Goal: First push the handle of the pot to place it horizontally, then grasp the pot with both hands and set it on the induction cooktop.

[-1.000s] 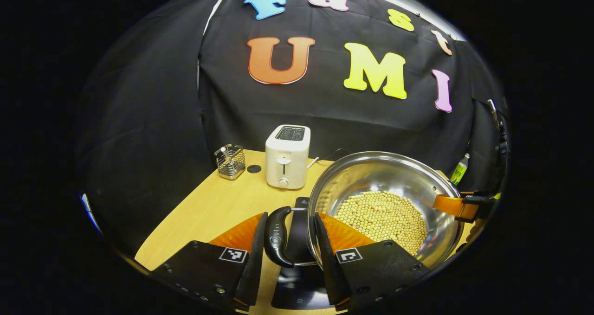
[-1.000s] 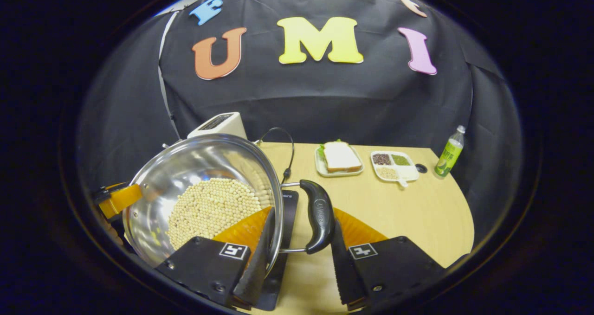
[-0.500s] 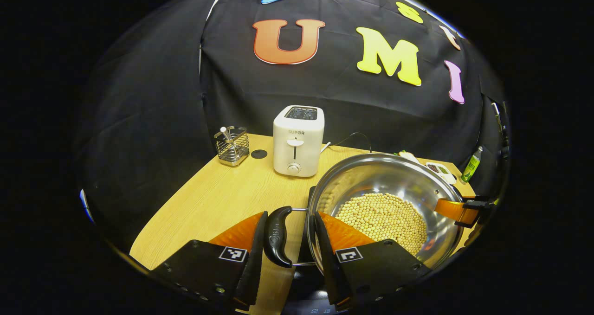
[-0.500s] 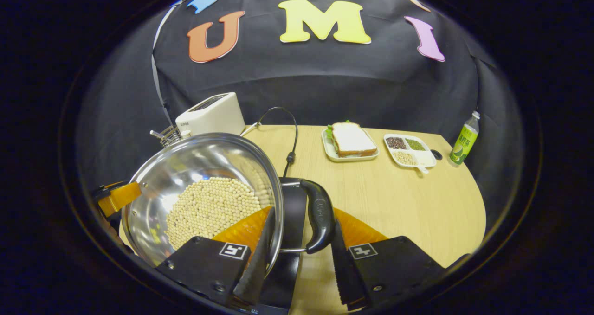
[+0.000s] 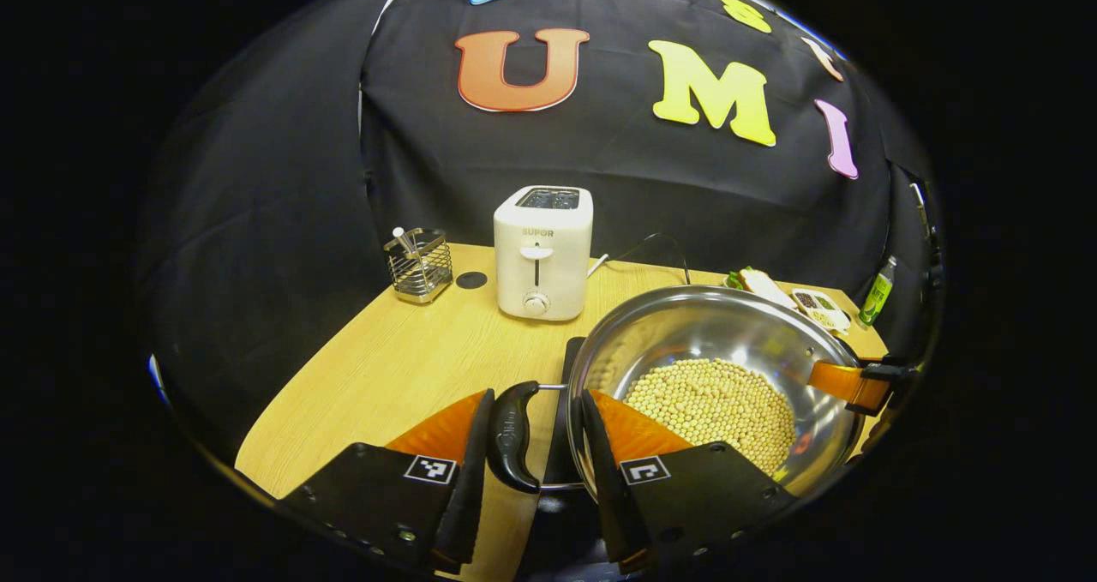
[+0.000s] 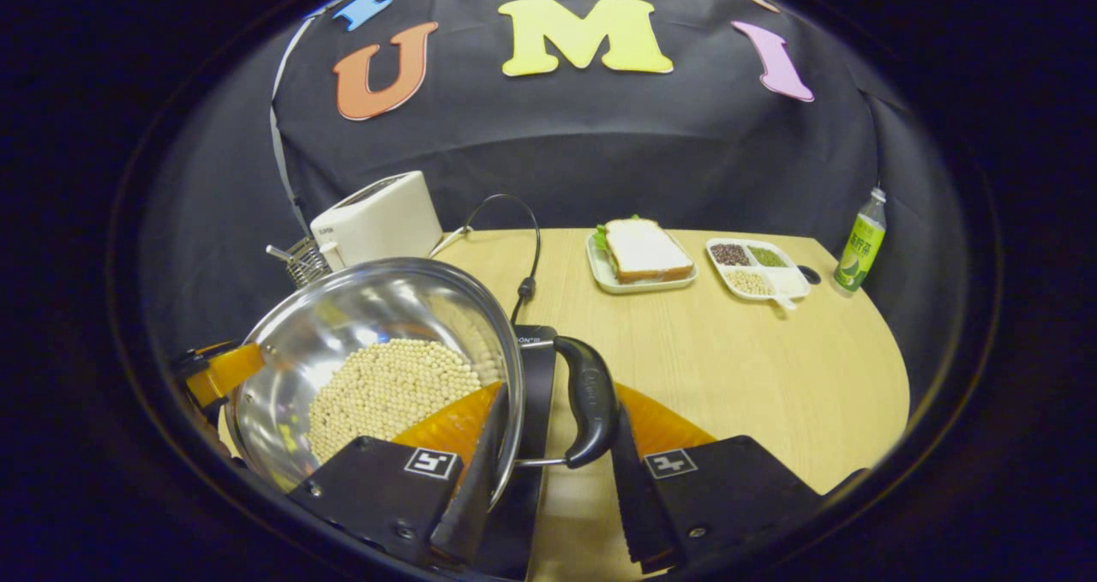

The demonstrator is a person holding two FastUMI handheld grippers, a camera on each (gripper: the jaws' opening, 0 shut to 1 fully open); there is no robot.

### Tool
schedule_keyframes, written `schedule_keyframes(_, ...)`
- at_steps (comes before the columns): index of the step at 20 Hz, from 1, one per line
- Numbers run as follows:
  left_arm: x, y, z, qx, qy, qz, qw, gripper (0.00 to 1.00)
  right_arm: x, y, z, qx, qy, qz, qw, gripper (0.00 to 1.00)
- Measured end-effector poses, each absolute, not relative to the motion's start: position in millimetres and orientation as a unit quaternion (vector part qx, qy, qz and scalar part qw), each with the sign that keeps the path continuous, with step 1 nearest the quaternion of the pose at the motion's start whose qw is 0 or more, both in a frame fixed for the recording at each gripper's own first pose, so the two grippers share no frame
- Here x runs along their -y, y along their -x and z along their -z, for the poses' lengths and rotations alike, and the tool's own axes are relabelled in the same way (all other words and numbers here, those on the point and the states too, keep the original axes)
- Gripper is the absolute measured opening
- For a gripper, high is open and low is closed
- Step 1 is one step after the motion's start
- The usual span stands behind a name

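Left gripper view: left hand-held gripper (image 5: 533,445) clamps the pot's near side, one finger against the outside of the black left handle (image 5: 512,435), the other finger inside the pot (image 5: 711,376) against the wall. Pot sits just ahead and right of this gripper, steel, holding soybeans (image 5: 711,402). Black induction cooktop (image 5: 566,368) shows under the pot between the fingers; cannot tell if the pot touches it. Across the pot, the right hand-held gripper (image 5: 857,383) meets the far rim. Farther ahead on the table (image 5: 386,368): white toaster (image 5: 542,252), wire holder (image 5: 420,265) left of it.

Right gripper view: right hand-held gripper (image 6: 555,445) grips the same way, one finger inside the pot wall, one outside the black right handle (image 6: 590,398). Pot lies ahead-left, cooktop (image 6: 536,376) beneath it. Left gripper's orange finger (image 6: 224,372) at the far rim. Ahead right: sandwich plate (image 6: 638,256), divided tray (image 6: 758,267), green bottle (image 6: 860,243).
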State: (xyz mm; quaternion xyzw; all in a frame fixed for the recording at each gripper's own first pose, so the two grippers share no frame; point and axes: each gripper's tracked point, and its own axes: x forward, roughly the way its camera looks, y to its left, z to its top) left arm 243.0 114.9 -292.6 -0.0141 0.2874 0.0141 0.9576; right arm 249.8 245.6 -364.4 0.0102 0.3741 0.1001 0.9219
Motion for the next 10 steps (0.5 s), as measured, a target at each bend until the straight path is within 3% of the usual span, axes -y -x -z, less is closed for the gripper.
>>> schedule_keyframes(10,-114.7,-240.8,293.7,-0.283,0.019,-0.026,0.959,0.56,-244.6,-256.8,363.7,-0.349,-0.020,-0.115,0.930,0.68)
